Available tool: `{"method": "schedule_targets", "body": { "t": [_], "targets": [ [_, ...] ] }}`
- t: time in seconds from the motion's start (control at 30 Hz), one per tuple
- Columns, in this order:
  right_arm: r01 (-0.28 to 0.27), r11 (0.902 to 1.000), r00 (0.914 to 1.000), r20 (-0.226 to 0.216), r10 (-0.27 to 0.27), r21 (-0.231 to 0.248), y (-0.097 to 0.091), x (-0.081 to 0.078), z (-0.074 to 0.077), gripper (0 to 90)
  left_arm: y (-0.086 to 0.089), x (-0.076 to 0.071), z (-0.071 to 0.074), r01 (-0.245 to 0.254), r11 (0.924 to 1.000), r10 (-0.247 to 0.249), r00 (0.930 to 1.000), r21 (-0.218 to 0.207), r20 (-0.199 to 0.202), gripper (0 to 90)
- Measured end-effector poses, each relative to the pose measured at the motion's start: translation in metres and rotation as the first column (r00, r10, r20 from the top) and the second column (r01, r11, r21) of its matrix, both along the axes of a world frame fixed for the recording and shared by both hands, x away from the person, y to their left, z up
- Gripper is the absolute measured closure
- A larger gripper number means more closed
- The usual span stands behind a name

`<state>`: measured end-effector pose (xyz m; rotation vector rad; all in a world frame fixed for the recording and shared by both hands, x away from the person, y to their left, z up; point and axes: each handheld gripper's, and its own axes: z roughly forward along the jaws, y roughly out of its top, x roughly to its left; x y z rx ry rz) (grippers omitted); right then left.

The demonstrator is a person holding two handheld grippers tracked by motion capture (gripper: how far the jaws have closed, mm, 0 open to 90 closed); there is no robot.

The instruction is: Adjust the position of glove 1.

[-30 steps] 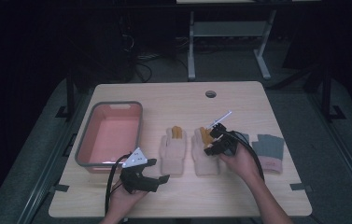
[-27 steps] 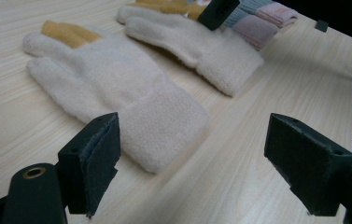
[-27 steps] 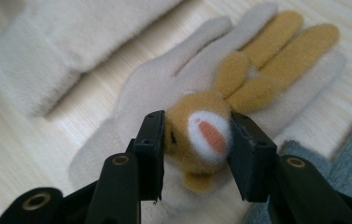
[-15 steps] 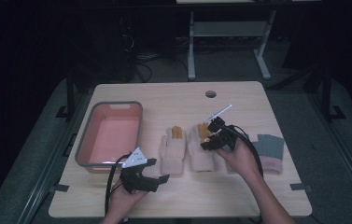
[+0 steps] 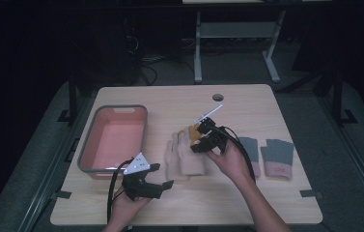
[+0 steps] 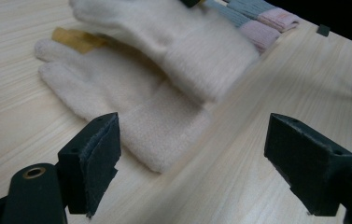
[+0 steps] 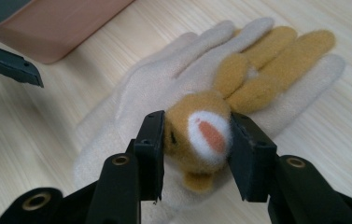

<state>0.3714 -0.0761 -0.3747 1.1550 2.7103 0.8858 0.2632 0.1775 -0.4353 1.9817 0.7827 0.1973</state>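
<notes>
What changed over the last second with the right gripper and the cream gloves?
The right gripper, shut on the cream glove at its orange animal face, has risen and drawn that glove up and slightly away from the person; in the left gripper view its cuff hangs above the other cream glove. The left gripper, open, the pink bin and the grey gloves stayed put.

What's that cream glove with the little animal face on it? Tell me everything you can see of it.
The cream glove looks soft and fleecy. On its back sits a tan plush animal head with a white muzzle, an orange nose and long tan ears lying along the fingers. The right claw clamps that head between its two black jaws. In the left gripper view the glove appears raised, overlapping its matching partner, which lies flat on the wooden table beside the pink tub.
</notes>
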Motion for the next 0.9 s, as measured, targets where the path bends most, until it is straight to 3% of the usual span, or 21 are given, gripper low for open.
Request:
{"method": "schedule_targets", "body": {
  "t": [0.17,0.27,0.47,0.9],
  "targets": [
    [-0.007,1.0000,0.9999,-0.011,0.007,-0.002,0.013,0.001,-0.003,58.5,0.001,0.000,0.000,0.000,1.0000,0.000,1.0000,-0.007,-0.003,19.1],
    [-0.005,1.0000,1.0000,-0.001,0.005,-0.002,0.024,0.001,-0.007,58.5,-0.001,-0.002,0.002,0.002,0.9999,-0.002,0.9999,0.014,0.015,18.7],
    [0.001,1.0000,1.0000,-0.007,-0.001,0.004,0.037,0.001,-0.014,58.4,-0.001,-0.002,0.002,0.004,0.9999,-0.004,1.0000,0.011,0.005,18.7],
    [0.028,0.9993,0.9990,-0.033,-0.029,-0.025,0.048,0.002,-0.040,57.5,-0.008,0.000,0.001,0.011,0.9999,-0.011,0.9999,0.013,-0.006,19.4]
  ]
}}
